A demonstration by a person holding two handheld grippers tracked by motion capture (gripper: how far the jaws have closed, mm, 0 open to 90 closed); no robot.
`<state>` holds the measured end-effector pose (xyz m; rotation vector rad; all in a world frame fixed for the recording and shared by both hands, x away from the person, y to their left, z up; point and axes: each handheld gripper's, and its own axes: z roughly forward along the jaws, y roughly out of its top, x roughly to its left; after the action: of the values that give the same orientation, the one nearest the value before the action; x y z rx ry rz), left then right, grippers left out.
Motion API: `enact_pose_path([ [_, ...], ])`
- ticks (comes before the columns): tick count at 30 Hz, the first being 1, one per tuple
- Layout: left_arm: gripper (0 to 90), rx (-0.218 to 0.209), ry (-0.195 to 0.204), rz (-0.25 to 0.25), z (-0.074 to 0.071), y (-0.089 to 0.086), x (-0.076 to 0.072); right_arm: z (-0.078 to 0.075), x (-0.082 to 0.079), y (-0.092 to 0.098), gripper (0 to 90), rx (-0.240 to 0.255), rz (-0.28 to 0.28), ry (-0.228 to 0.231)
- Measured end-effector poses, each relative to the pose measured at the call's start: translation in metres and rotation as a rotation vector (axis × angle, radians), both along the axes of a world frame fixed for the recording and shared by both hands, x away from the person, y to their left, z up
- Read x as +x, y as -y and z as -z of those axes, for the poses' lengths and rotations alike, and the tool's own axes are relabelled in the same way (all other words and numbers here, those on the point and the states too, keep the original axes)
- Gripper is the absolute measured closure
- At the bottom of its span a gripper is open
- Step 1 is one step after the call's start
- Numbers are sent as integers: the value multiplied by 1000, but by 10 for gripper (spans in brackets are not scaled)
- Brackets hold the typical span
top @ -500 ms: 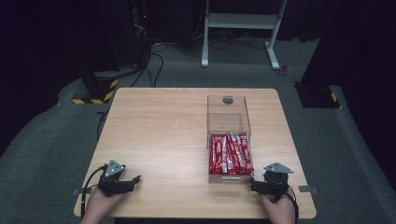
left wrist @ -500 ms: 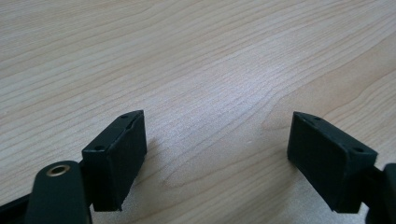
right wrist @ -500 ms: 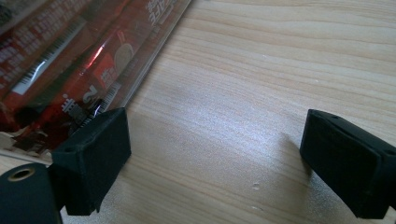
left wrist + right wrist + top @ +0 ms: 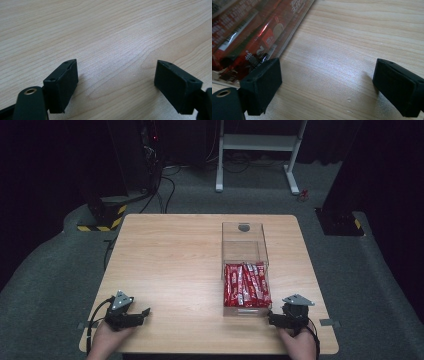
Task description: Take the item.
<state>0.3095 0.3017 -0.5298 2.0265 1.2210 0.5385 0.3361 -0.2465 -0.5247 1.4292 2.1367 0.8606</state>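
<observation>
The red snack packets lie packed side by side in the near half of a clear plastic box that sits right of centre on the wooden table. Their long axes run from six to twelve o'clock, the same way as the box itself. The far half of the box looks empty, with a round hole in its far wall.

My right gripper rests near the table's front edge, just off the box's near right corner, its jaws spread apart and holding nothing. In the right gripper view the packets show through the clear wall at about ten o'clock from the jaws, with the left jaw almost against the box's side; I cannot tell whether it touches. So the packets lie forward and to the left of this tool, and the wall stands between them. I judge I'd have to lift over the rim and come down along the packets' length.

My left gripper sits well apart, at the table's near left corner, pointing toward three o'clock, jaws likewise released over bare wood. The right hand is clearly the nearer one.
</observation>
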Motion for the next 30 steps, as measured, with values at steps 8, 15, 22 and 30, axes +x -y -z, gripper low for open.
enact_pose_path([
  [8, 157, 6, -8, 3, 0, 1, 0, 0, 0, 0, 84, 0, 0, 0],
  [15, 136, 14, -19, -5, -1, 0, 2, 0, 0, 0, 83, 0, 0, 0],
  [22, 81, 14, -14, -18, -3, -1, 3, 0, 0, 0, 83, 0, 0, 0],
  [30, 75, -11, -2, 20, -8, 8, 0, 0, 0, 0, 83, 0, 0, 0],
])
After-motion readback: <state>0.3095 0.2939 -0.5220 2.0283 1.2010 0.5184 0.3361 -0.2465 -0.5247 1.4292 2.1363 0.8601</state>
